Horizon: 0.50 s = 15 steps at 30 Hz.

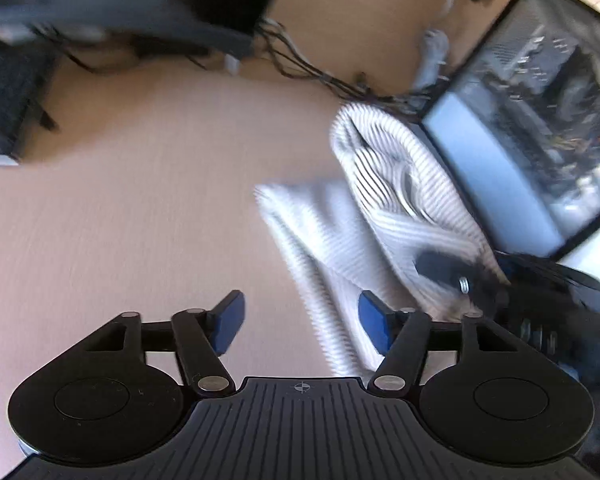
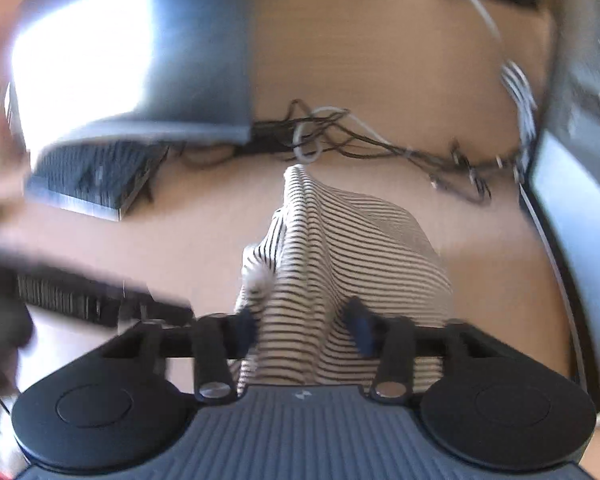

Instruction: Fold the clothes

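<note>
The left gripper (image 1: pixel 300 322) is held with fingers spread over bare tabletop (image 1: pixel 148 208), nothing pinched; wide open room is seen ahead and leftward. The striped shirt (image 1: pixel 384 216) is bunched beside its right finger. Shirt fabric is draped between the right gripper's (image 2: pixel 304 326) parted fingers; whether it is pinched cannot be told.

No words, brand names or numbers can be read in either view; both are blurred. The only signs are small marks moulded on the bodies of the two tools: a crosshair symbol in a circle on the left hand-held gripper (image 1: pixel 302 322), and a small pale emblem, too blurred to make out, on the right hand-held gripper (image 2: pixel 304 326).
</note>
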Available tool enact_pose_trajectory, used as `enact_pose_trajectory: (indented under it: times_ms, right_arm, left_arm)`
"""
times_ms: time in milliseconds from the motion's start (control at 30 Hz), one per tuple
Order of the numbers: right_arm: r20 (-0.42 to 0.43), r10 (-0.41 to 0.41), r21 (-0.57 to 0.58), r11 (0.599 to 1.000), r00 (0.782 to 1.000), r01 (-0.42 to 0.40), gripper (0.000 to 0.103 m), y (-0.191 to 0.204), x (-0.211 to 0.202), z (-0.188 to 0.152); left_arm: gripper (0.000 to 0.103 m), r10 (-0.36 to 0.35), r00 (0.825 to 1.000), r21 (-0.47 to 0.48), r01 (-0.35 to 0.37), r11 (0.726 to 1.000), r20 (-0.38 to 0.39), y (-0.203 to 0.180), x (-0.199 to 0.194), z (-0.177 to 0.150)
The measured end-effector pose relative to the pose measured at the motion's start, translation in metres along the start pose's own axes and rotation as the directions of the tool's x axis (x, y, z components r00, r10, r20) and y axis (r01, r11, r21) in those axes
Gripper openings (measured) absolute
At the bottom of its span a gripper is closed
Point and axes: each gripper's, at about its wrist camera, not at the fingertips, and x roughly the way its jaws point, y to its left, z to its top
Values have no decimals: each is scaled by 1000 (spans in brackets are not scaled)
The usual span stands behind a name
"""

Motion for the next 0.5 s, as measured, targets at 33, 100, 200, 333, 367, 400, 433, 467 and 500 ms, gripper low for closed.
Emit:
enact_pose_trajectory:
  times_ms: [33, 100, 200, 333, 367, 400, 433, 467, 500]
  right_arm:
    - [2, 15, 27, 1000, 1000, -15, 29, -5, -5, 3]
    - [11, 41, 43, 998, 999, -42, 26, -10, -19, 10]
    - [26, 80, 66, 994, 996, -82, 24, -18, -41, 20]
    - [-24, 150, 56, 987, 988, -148, 24, -7, -44, 24]
    - [-50, 154, 35, 988, 987, -153, 24, -1, -38, 20]
    - [-73, 156, 25, 988, 985, -154, 24, 4, -31, 16]
    - [-93, 155, 25, 988, 984, -153, 25, 6, -23, 11]
    - [-112, 154, 24, 988, 982, -153, 25, 9, -16, 7]
    - [-126, 151, 21, 988, 980, -150, 25, 11, -10, 4]
  left_arm:
    - [60, -49, 999, -13, 49, 999, -14, 0, 5, -1]
    - [59, -126, 991, -13, 125, 992, -39, -5, 15, -5]
    - [59, -190, 979, 6, 191, 982, -78, -15, 31, -11]
    - [68, -204, 976, 57, 208, 976, -79, -24, 41, -18]
    - [69, -209, 975, 67, 214, 975, -74, -25, 41, -19]
    - [69, -207, 975, 84, 213, 973, -74, -26, 40, -21]
    - [69, -195, 978, 123, 204, 971, -78, -28, 39, -24]
    - [70, -184, 979, 160, 195, 968, -83, -30, 38, -27]
    - [71, -180, 979, 189, 195, 963, -94, -30, 35, -30]
